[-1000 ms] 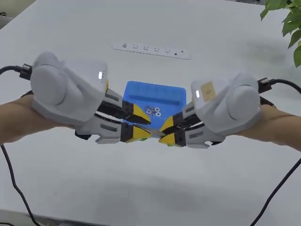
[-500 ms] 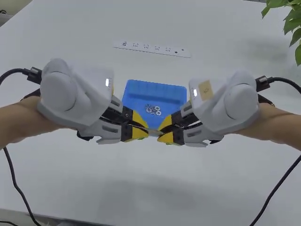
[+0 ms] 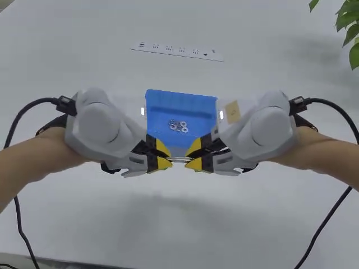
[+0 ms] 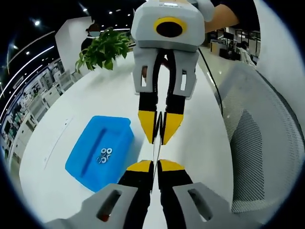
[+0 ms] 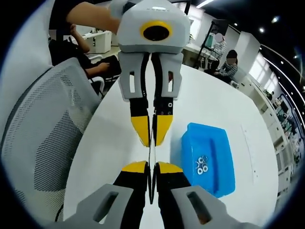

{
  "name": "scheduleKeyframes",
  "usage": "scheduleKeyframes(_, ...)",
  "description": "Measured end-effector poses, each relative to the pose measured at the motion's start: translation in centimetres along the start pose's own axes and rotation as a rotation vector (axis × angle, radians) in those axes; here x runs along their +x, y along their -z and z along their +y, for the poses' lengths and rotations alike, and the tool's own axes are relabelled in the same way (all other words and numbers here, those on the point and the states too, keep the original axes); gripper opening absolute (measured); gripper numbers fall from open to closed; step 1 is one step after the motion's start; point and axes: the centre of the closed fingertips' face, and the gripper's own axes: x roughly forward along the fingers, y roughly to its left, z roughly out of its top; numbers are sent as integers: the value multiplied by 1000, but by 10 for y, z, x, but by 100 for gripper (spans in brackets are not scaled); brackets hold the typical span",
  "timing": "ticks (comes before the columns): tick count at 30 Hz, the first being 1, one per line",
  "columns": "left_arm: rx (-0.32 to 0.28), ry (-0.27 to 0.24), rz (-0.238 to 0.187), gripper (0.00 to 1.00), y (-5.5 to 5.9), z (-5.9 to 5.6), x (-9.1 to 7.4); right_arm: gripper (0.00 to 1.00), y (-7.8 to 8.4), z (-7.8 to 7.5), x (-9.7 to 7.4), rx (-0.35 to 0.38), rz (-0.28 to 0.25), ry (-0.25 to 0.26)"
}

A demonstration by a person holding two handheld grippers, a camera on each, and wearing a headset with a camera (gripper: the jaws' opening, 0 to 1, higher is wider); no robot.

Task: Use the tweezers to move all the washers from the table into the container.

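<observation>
My left gripper (image 3: 163,160) and right gripper (image 3: 193,161) each pinch one end of the tweezers (image 3: 178,160), which lie crosswise just before the container (image 3: 162,106).

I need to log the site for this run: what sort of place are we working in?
Probably an open-plan office or lab: a large white table with a power strip, a mesh office chair beside it, a potted plant, and people seated at desks behind.
</observation>
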Motion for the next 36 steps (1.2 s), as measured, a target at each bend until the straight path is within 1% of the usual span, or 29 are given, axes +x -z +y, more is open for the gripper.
scheduleKeyframes(1,-4,3,21,8,4,1,6,8,4,-1,3,33,3,5)
scheduleKeyframes(3,-9,4,41,8,9,2,15,8,10,-2,7,71,10,9)
scheduleKeyframes(5,-4,12,50,8,12,1,20,8,16,-1,11,79,21,5)
scheduleKeyframes(8,-26,41,56,8,19,-1,31,8,26,2,18,76,41,-5)
scheduleKeyframes(12,-30,47,75,8,24,0,41,8,35,1,25,71,74,-11)
scheduleKeyframes(16,-54,59,84,8,30,0,49,8,45,1,32,86,92,-25)
scheduleKeyframes(22,-64,74,109,8,38,-4,55,9,50,6,40,92,116,-49)
scheduleKeyframes(24,-64,68,114,8,39,-4,55,9,51,7,41,95,120,-48)
scheduleKeyframes(25,-98,65,105,8,38,-3,56,9,53,7,41,99,129,-46)
scheduleKeyframes(27,-112,64,88,8,37,-1,56,9,56,6,42,110,139,-40)
scheduleKeyframes(29,-129,66,82,9,36,-1,57,9,57,6,42,115,143,-37)
scheduleKeyframes(31,-120,67,82,9,36,-1,57,9,58,6,41,124,144,-37)
scheduleKeyframes(36,-121,67,90,9,36,-2,57,10,58,5,41,134,146,-30)
